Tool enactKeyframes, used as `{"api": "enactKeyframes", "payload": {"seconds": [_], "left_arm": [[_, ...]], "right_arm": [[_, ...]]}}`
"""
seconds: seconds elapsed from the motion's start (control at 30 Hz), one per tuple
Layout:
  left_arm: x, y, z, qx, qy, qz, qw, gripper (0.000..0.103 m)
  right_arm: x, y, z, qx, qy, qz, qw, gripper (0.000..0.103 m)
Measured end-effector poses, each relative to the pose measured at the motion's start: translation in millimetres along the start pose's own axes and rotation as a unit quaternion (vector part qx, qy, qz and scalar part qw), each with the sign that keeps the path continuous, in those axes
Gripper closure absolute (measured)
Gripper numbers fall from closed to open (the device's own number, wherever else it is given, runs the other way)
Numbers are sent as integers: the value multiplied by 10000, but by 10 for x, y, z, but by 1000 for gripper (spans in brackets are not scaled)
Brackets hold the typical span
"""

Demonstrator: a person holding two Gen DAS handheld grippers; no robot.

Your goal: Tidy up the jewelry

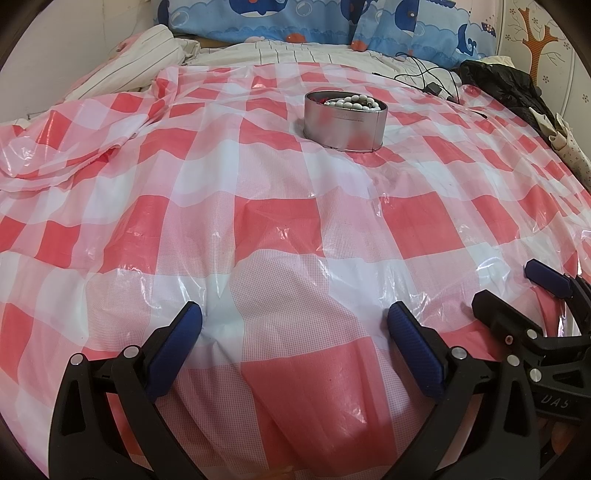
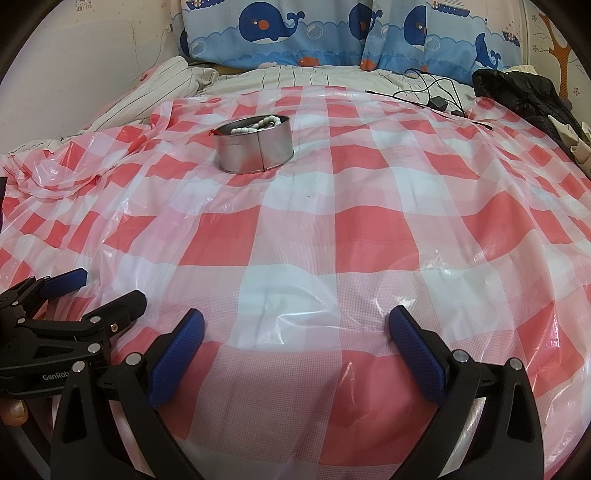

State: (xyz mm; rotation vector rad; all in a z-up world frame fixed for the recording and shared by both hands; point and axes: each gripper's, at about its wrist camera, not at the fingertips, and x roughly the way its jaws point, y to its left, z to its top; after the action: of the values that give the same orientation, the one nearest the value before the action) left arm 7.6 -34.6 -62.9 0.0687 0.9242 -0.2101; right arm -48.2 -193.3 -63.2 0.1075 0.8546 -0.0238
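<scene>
A round silver tin (image 1: 345,123) (image 2: 255,146) stands on the red-and-white checked plastic sheet (image 1: 280,229) (image 2: 332,236), far ahead of both grippers. White beads (image 1: 352,102) (image 2: 255,124) lie in it, with a bit of red jewelry at its left rim. My left gripper (image 1: 293,326) hovers open over the near part of the sheet with nothing between its fingers. My right gripper (image 2: 295,328) is open and empty too, just to the right of the left one. Each gripper also shows at the side of the other's view.
Blue whale-print pillows (image 1: 314,18) (image 2: 332,33) and striped bedding (image 1: 122,62) lie behind the sheet. A black cable with an adapter (image 2: 436,99) and a black garment (image 1: 506,85) (image 2: 524,96) sit at the back right. The sheet bunches at the left (image 1: 74,147).
</scene>
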Motion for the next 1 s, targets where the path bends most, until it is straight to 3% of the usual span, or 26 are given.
{"api": "enactKeyframes", "payload": {"seconds": [1.0], "left_arm": [[1,8,-12,-4,-39,2,10000,7]], "right_arm": [[-6,5,-1,1,-15,-4,10000,7]]}}
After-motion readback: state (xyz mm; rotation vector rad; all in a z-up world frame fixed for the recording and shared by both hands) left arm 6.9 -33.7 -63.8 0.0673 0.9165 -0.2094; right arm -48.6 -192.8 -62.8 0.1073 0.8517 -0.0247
